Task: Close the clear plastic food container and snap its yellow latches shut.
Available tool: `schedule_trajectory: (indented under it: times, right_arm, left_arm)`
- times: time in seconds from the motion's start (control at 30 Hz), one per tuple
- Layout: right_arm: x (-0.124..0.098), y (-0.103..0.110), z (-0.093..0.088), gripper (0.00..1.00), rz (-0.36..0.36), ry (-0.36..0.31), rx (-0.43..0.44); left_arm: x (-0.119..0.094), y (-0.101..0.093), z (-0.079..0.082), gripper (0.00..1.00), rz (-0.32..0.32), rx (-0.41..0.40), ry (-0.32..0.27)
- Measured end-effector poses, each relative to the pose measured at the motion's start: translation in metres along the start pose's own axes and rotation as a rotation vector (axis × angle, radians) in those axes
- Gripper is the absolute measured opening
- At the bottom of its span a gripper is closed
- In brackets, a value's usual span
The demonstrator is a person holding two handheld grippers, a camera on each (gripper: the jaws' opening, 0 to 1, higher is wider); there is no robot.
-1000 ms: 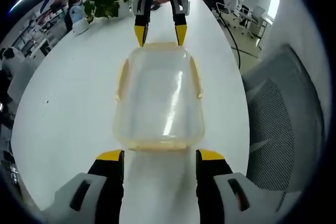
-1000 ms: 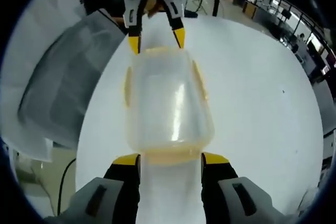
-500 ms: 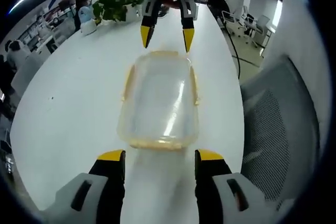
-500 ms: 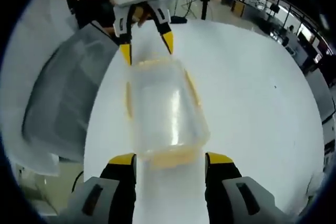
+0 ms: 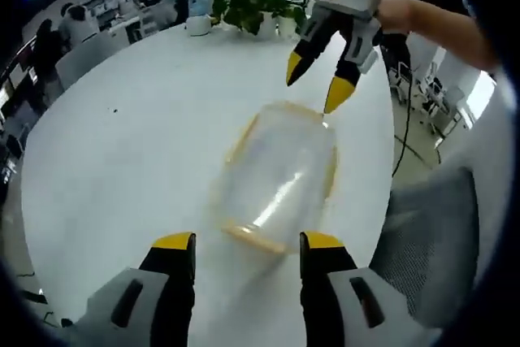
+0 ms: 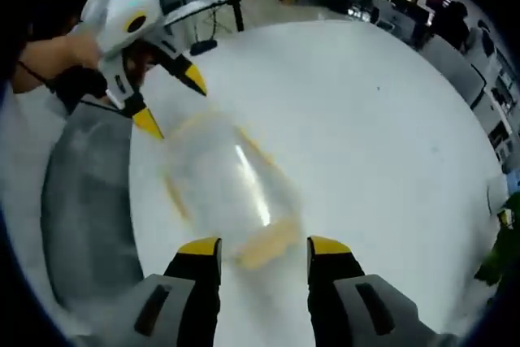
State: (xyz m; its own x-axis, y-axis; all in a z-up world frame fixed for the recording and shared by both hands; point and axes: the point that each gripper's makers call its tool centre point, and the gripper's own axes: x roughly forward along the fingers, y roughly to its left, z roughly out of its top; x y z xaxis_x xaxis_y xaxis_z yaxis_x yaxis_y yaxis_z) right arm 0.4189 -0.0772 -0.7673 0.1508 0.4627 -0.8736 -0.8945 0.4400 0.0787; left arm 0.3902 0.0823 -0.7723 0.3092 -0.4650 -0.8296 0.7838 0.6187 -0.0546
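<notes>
A clear plastic food container with yellow latches lies on the white table, lid on it. My left gripper stands open just short of its near end. At the container's far end hangs my right gripper, open and lifted a little above the rim. In the right gripper view the same container looks blurred; my right gripper is open at its near end, and the left gripper is open above the far end. Neither gripper holds anything.
A grey mesh office chair stands beside the table edge next to the container. A potted plant and a small white-blue object sit at the far end of the table. A person's forearm reaches in behind the right gripper.
Both grippers have pulled back and up from the container's ends and swung sideways, so the container now looks slanted in both views. The container itself stays on the table.
</notes>
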Motion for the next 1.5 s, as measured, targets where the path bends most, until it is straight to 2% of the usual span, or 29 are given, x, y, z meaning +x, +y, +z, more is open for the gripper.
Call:
schedule_trajectory:
  times: [0.1, 0.2, 0.27, 0.33, 0.43, 0.47, 0.57, 0.63, 0.73, 0.83, 0.97, 1.3, 1.5]
  right_arm:
    - [-0.001, -0.002, 0.001, 0.40, -0.025, 0.007, 0.070]
    - [-0.001, -0.004, 0.003, 0.39, -0.047, 0.016, 0.092]
    - [-0.001, -0.007, 0.003, 0.39, -0.070, 0.020, 0.137]
    - [-0.001, -0.008, 0.004, 0.39, -0.070, 0.013, 0.178]
    - [0.001, -0.009, 0.003, 0.38, -0.082, 0.023, 0.206]
    - [0.002, -0.008, 0.002, 0.38, -0.082, 0.029, 0.239]
    - [0.002, -0.008, 0.002, 0.36, -0.084, 0.027, 0.296]
    - [0.003, -0.006, 0.003, 0.36, -0.075, 0.026, 0.293]
    - [0.006, -0.005, 0.001, 0.36, -0.080, 0.037, 0.319]
    - [0.010, -0.004, -0.002, 0.36, -0.077, 0.052, 0.346]
    - [0.016, 0.000, -0.004, 0.35, -0.062, 0.053, 0.376]
    - [0.024, 0.006, -0.008, 0.32, -0.029, 0.051, 0.439]
    - [0.025, 0.005, -0.009, 0.32, -0.010, 0.051, 0.469]
  left_arm:
    - [0.000, 0.000, 0.005, 0.51, 0.021, -0.129, -0.017]
    - [0.001, 0.001, 0.003, 0.50, 0.040, -0.182, -0.004]
    - [0.002, 0.001, 0.000, 0.50, 0.061, -0.244, 0.008]
    - [0.004, -0.003, 0.001, 0.49, 0.043, -0.330, -0.003]
    - [0.005, -0.002, 0.000, 0.49, 0.057, -0.403, -0.006]
    - [0.005, -0.003, -0.002, 0.49, 0.058, -0.440, 0.000]
    - [0.007, -0.006, -0.002, 0.48, 0.039, -0.503, -0.004]
    - [0.008, -0.003, -0.005, 0.47, 0.065, -0.471, 0.011]
    - [0.010, -0.008, -0.004, 0.46, 0.035, -0.558, 0.002]
    - [0.013, -0.007, -0.009, 0.45, 0.047, -0.557, 0.019]
    - [0.017, -0.011, -0.009, 0.43, 0.019, -0.620, 0.015]
    - [0.024, -0.015, -0.007, 0.38, -0.012, -0.661, -0.009]
    - [0.025, -0.016, -0.007, 0.37, -0.032, -0.673, 0.002]
